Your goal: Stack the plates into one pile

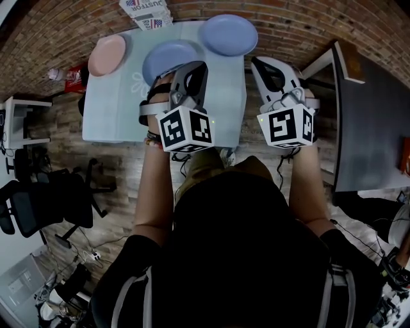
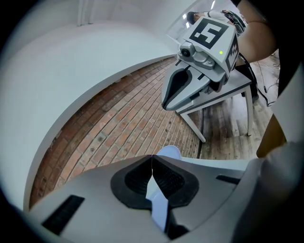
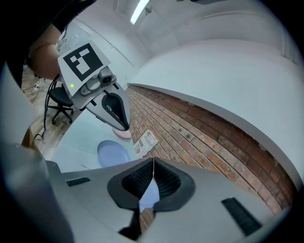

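**Head view shows three plates unstacked, both grippers empty**

Stacking has not begun, by my reading. A pink plate (image 1: 107,54) sits at the far left of the table (image 1: 109,109). A blue plate (image 1: 168,59) lies mid-table, and a second blue plate (image 1: 228,34) is just beside it at the far right corner. A folded newspaper (image 1: 147,11) lies at the far edge, against the brick wall.

The left gripper (image 1: 192,72) and right gripper (image 1: 261,65) hang above the near side. Each gripper view shows ribbed black pads pressed together with nothing between them.

Next, one gripper probably needs to spread its jaws, drop to a raised rim and pinch it.

The plates look round, shallow and smooth, likely slippery. The tabletop is pale and glossy.
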